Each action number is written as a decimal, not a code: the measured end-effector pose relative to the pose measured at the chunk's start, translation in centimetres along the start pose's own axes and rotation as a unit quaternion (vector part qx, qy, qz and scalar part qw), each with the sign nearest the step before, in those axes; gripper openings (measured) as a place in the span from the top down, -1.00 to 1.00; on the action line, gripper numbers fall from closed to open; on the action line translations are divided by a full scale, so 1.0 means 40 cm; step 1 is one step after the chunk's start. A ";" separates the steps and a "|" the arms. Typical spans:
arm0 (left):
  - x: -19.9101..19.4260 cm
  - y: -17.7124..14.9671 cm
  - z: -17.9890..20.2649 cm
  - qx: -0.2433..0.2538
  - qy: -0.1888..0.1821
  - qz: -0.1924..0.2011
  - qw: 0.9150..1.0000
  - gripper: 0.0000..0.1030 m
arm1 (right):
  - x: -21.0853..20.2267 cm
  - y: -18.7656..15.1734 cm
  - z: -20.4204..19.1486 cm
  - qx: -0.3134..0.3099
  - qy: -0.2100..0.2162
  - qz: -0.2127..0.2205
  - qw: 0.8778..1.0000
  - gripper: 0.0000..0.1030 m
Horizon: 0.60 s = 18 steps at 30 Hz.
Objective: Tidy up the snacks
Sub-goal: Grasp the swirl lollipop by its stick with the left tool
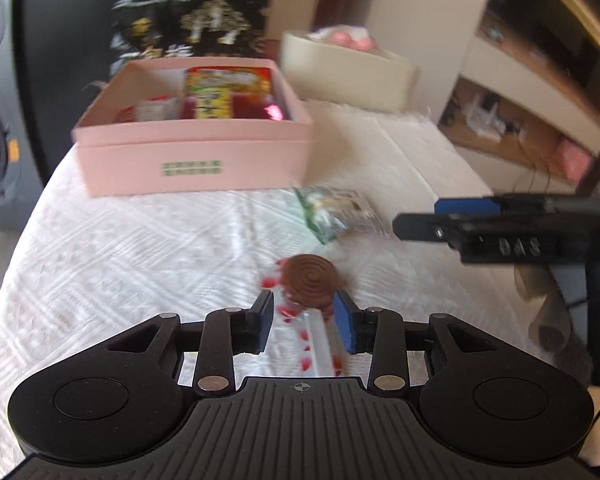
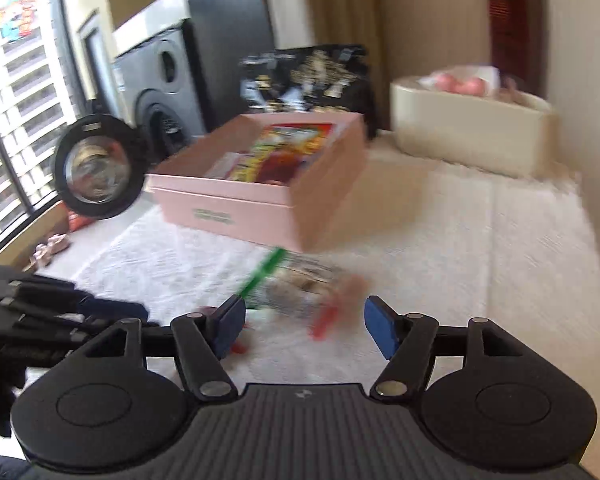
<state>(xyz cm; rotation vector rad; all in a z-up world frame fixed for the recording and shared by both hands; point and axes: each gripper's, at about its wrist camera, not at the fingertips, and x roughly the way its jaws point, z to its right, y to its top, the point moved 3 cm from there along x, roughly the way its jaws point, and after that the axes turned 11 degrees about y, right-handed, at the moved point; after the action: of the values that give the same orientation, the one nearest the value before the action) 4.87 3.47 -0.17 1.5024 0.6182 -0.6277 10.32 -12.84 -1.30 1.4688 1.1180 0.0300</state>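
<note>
Closest in, the left gripper (image 1: 306, 322) has its pads around a clear-wrapped chocolate swirl snack (image 1: 310, 280) — light, crinkly, likely brittle, so best pinched by the wrapper. Right gripper (image 2: 305, 326) stands open, empty, over a green-edged packet (image 2: 296, 284). Beyond on the white cloth (image 1: 140, 248), the pink box (image 1: 196, 160) waits.

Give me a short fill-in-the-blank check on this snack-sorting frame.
1. The open box holding snack packets is ____ in colour.
2. The brown disc on the lollipop shows a ____ pattern.
3. The green-edged packet lies on the white ____.
4. Behind the pink box stands a ____ bag with gold print.

Missing: pink; spiral; cloth; black
</note>
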 end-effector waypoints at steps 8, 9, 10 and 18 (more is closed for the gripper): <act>0.038 0.008 0.058 0.053 0.048 0.006 0.997 0.19 | 0.019 -0.047 0.053 0.053 -0.013 -0.011 0.998 -0.31; 0.043 0.012 0.055 0.052 0.048 0.006 0.997 0.19 | 0.020 -0.047 0.049 0.048 -0.013 -0.011 0.999 -0.31; 0.045 0.013 0.055 0.051 0.048 0.006 0.998 0.18 | 0.021 -0.045 0.045 0.043 -0.013 -0.011 0.999 -0.32; 0.050 0.020 -0.010 0.032 0.064 0.006 0.997 0.14 | 0.032 -0.039 0.042 0.040 -0.021 -0.015 0.999 -0.32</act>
<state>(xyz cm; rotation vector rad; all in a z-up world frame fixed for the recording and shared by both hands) 6.84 3.86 -1.03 1.6142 0.6916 -0.5486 11.08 -13.59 -3.70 1.5167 1.1169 -0.0660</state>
